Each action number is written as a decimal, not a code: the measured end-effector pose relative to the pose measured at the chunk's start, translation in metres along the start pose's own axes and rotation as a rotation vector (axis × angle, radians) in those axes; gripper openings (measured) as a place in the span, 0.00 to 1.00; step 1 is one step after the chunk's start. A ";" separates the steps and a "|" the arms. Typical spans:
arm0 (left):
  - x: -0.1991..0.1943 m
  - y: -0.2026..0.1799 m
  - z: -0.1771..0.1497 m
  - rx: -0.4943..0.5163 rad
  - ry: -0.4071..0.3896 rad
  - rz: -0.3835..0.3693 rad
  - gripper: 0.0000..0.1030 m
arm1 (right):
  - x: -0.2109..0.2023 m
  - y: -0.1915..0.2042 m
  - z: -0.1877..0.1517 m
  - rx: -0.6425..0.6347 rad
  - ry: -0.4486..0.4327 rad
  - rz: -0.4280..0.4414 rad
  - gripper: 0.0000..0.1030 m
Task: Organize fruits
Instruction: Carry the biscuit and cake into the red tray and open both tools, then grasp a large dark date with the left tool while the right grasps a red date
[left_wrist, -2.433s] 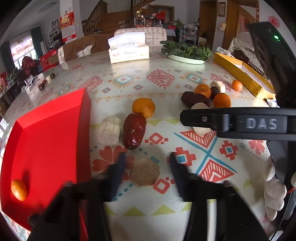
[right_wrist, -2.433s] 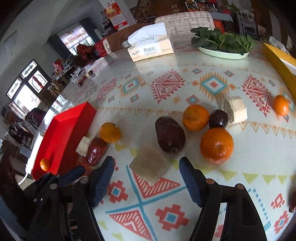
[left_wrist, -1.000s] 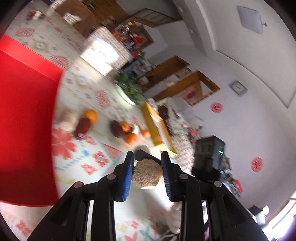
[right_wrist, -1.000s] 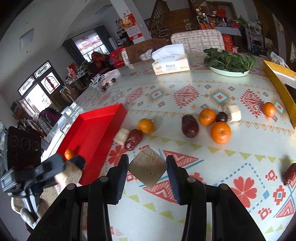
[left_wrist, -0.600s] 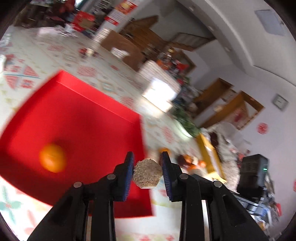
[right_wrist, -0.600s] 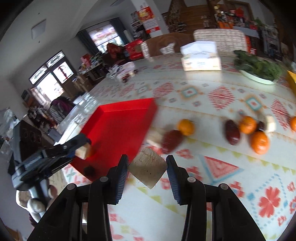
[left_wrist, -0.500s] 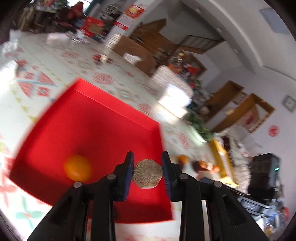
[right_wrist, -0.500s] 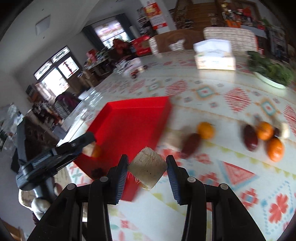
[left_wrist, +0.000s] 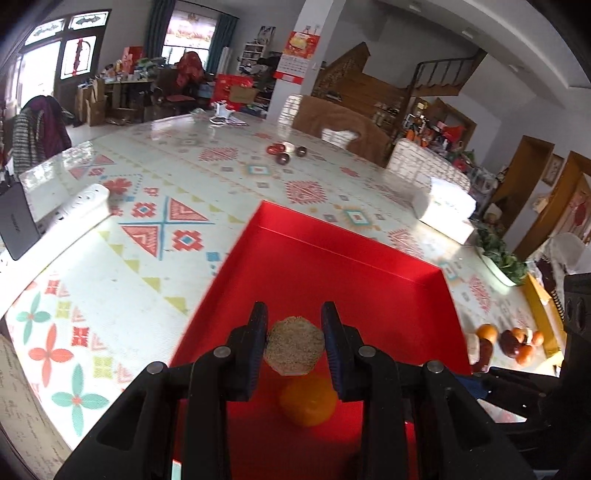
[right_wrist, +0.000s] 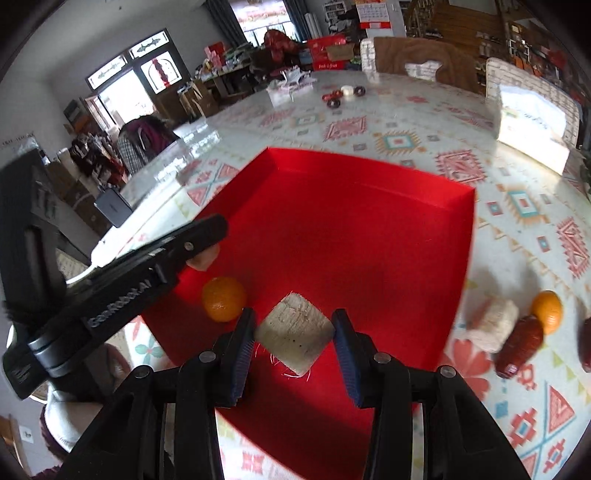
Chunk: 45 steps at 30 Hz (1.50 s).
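Above the red tray (right_wrist: 369, 206), the left tool (left_wrist: 294, 338) is clamping a brown hexagonal chunk (left_wrist: 294, 345) and the right tool (right_wrist: 294, 338) a pale cube (right_wrist: 294, 338), probably needing lowering beside the orange (right_wrist: 223, 298) before release.

Red tray (left_wrist: 369, 266); orange fruit (right_wrist: 223, 298); white tablecloth (left_wrist: 155, 206), red-teal geometric motifs.

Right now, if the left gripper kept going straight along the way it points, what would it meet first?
Probably the floor of the red tray: the left gripper, jaws shut on a round brown piece, points down into it. The orange lies just below that line, though depth is unclear.
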<state>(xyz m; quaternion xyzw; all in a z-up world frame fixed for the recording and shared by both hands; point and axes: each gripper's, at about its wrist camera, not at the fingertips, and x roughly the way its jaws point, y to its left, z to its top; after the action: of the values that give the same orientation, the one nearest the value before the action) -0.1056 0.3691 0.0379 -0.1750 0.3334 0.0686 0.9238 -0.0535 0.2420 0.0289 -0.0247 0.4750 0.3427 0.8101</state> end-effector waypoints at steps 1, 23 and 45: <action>-0.002 0.001 -0.001 0.000 -0.003 0.011 0.28 | 0.003 0.001 0.000 0.001 0.004 -0.002 0.45; -0.060 -0.042 -0.011 0.133 -0.151 0.193 0.70 | -0.041 -0.023 -0.017 0.078 -0.102 0.000 0.63; -0.040 -0.151 -0.051 0.240 0.036 -0.118 0.76 | -0.214 -0.250 -0.161 0.504 -0.323 -0.298 0.77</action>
<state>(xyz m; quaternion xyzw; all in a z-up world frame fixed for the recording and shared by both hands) -0.1295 0.2091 0.0688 -0.0839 0.3447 -0.0294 0.9345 -0.0970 -0.1219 0.0379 0.1620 0.4015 0.0917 0.8967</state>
